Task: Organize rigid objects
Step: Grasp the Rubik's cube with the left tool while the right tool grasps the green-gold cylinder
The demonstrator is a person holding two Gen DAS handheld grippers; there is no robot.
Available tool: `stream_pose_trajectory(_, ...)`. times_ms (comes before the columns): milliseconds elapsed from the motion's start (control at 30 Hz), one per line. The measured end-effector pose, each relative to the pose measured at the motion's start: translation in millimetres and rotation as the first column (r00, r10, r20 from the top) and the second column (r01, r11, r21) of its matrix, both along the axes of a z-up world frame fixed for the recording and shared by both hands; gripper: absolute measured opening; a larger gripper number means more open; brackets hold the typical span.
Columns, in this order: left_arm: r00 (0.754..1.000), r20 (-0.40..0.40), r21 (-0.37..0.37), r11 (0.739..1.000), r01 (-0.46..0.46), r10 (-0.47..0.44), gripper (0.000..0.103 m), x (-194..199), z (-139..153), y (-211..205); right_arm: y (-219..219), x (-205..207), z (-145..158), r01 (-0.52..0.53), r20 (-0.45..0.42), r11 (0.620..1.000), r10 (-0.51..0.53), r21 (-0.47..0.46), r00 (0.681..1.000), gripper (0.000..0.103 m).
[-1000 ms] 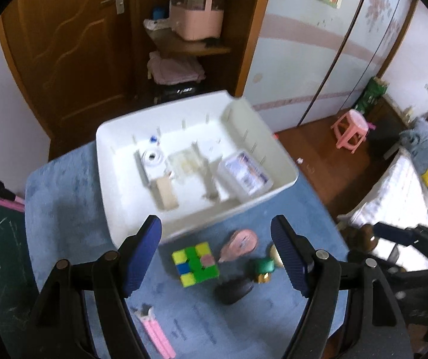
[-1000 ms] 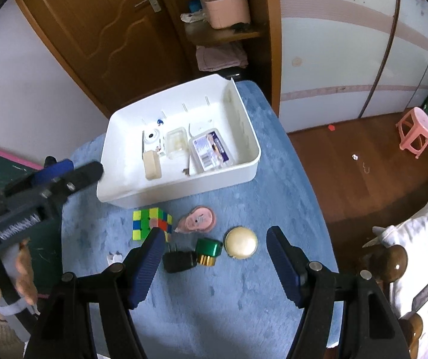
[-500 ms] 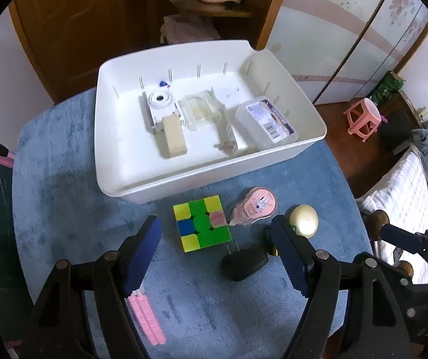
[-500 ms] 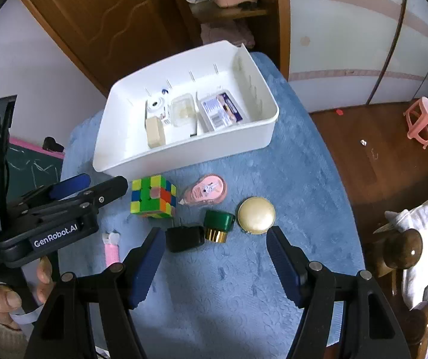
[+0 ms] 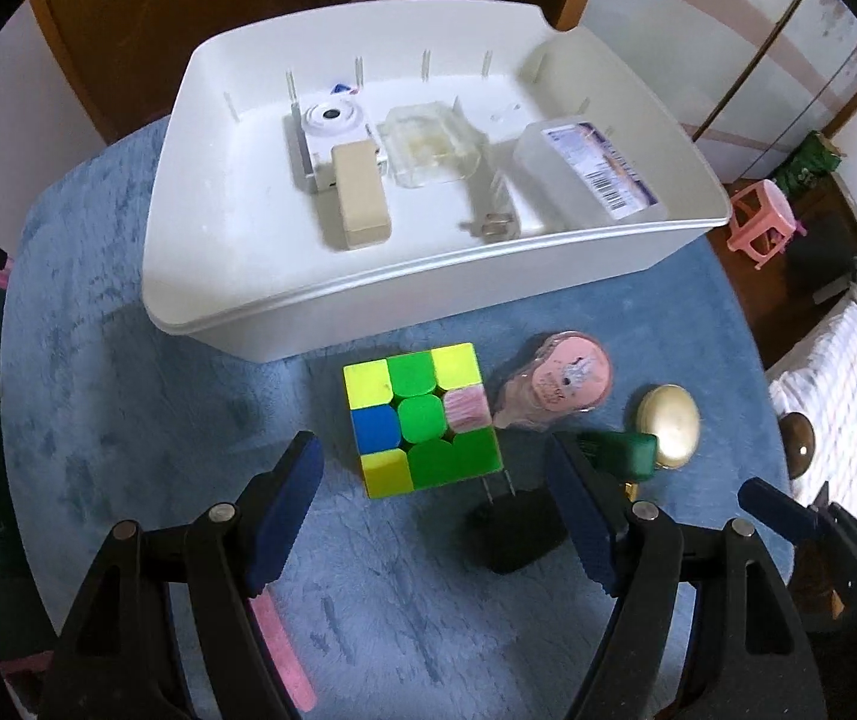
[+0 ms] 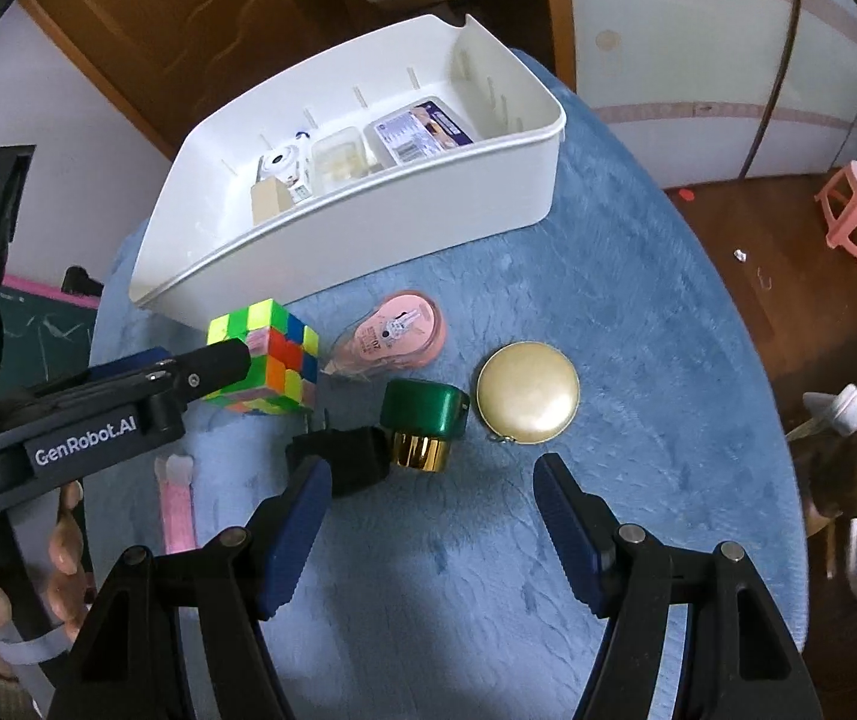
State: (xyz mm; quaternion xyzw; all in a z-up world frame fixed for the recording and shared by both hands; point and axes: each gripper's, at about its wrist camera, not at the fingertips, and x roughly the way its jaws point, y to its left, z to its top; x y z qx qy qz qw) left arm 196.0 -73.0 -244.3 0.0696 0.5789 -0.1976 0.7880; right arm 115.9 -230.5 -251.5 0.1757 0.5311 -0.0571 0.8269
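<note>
Both grippers had dropped closer to the blue table since a second earlier. Left wrist view: left gripper point(image 5: 434, 504) jaws wide, empty, above the cube point(image 5: 422, 420), which sat just in front of the white bin point(image 5: 368, 306). Right wrist view: right gripper point(image 6: 431, 516) jaws wide, empty, near the green cap point(image 6: 425, 414) and gold disc point(image 6: 527, 393), both in front of the bin.

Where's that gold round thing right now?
The gold round case lies on the blue tablecloth, right of the green cap, outside the white bin.
</note>
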Motion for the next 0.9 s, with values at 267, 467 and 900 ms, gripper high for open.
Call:
stream_pose_trajectory(267,1.000,-0.019,0.027,0.999,-0.019,0.019,0.078,10,-18,-5,-5,11,-20,0.037,0.004,0.999,-0.037,0.004,0.999,0.071)
stream_pose_trajectory(467,0.999,-0.038,0.041,0.999,-0.034,0.035,0.078,16,-29,-5,3,29,-30,0.012,-0.017,1.000,-0.012,-0.025,1.000,0.071)
stream_pose_trajectory(900,0.995,-0.077,0.059,0.996,-0.064,0.069,0.078,28,-50,-8,24,62,-52,-0.062,-0.063,0.992,0.056,-0.109,0.996,0.047)
